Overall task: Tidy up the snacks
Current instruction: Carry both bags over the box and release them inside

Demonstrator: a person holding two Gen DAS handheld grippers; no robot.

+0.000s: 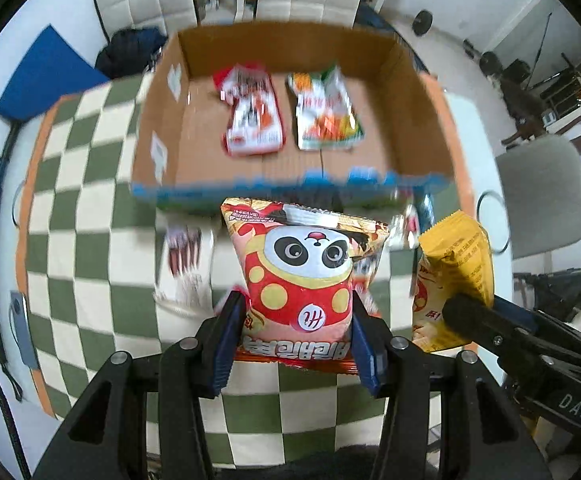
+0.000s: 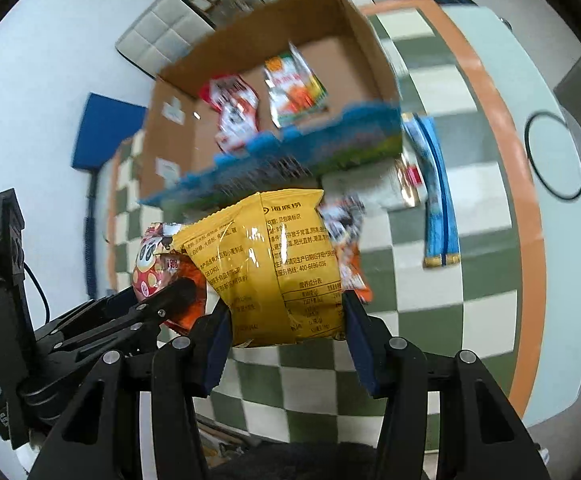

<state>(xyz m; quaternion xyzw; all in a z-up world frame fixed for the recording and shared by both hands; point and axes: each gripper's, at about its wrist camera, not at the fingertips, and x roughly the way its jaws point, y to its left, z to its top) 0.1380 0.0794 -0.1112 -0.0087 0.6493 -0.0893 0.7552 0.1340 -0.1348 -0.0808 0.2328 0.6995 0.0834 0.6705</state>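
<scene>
1. Both packets carried clear of the checked green-and-cream tablecloth, short of the open brown cardboard box with a blue printed front wall; box set ahead on the cloth, front wall just beyond the packets.
2. Left gripper clamped on the red and pink foil snack bag with a panda face, blue pads pressed into its lower sides, bag upright and puffed; seen also in the right wrist view, low at left.
3. Right gripper clamped on the yellow crinkled snack bag with printed text, grip low on the pack, top seam towards the box; same bag at the right edge of the left view.
4. Already inside the box, flat, side by side: a red and white packet and a green and orange packet; bare floor left in front and to the sides.
5. Advice for the step: lift over the blue wall before lowering; keep the two bags apart; set down on bare floor, not on the lying packets; pressure gentle, air-filled bags likely to slip or crush.
6. Pose: both grippers level, pointed forward at the box, right one close beside the left; view blurred, exact height hard to tell.
7. Loose packets on the cloth beside the box, too blurred to name.
</scene>
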